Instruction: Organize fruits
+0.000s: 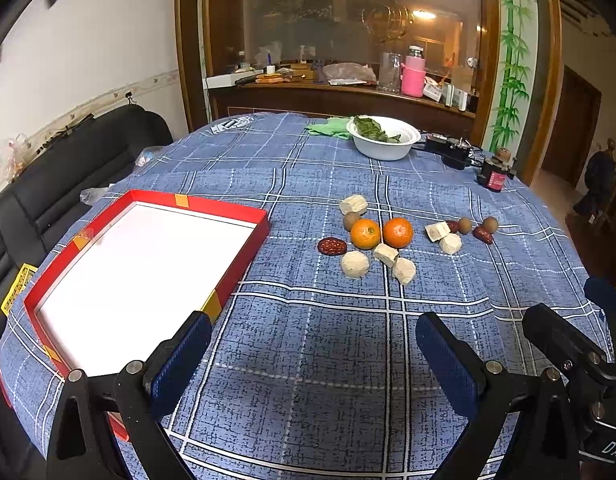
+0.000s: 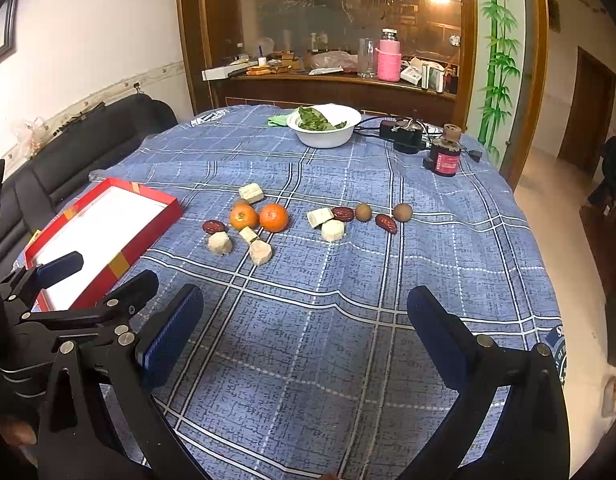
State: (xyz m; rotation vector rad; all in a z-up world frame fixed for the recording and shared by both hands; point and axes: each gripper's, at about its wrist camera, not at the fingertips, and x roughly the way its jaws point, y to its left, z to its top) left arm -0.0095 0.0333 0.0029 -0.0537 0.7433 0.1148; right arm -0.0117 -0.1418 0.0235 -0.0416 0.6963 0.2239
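**Both grippers wait at the near edge; no fruit is taken yet**

The left gripper and the right gripper both hover above the blue checked tablecloth, close to the near edge of the table. The fingers of each one are spread wide and hold nothing.

The fruits lie in a loose group in the middle of the table, well apart from both grippers. Two oranges sit side by side. Around them are pale peeled chunks, dark red dates and small brown round fruits. The red tray with a white bottom stands to the left of the group and has nothing in it. A white bowl with green leaves is at the far side.

I judge that the task is only at its start: all pieces are on the cloth, none in the tray. The next move probably calls for reaching forward to one piece, for example the date or chunk nearest to the tray, and closing the fingers gently, because the small round pieces may roll away.
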